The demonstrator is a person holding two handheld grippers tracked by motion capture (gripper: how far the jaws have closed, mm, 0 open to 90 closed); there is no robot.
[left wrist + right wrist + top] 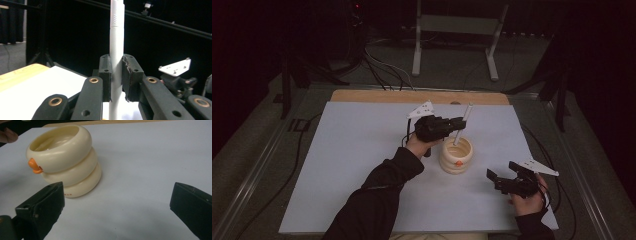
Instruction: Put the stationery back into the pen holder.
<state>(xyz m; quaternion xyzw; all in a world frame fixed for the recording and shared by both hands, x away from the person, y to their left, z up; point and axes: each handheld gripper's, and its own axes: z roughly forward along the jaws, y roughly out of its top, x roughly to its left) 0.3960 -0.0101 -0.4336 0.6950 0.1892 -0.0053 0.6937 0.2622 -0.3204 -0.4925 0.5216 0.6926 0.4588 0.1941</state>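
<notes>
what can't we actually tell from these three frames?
- Lower end of the white pen: in the left gripper view the left claw and the bottom edge cover it; in the high view it goes behind the rim of the cream ringed holder.
- Pen top: cut off by the top edge in the left gripper view.
- Holder's inside: mostly hidden by its rim in the right gripper view.
- Small print on the holder's base: too small.
- Right claw: open.

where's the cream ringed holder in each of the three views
High view: the cream ringed holder stands right of centre on the white table, the white pen rising from it, held by the left gripper.
Left gripper view: the holder is out of frame; the pen stands clamped between the jaws.
Right gripper view: upper left, orange beak facing left.
Shared landmark: the white table.
</notes>
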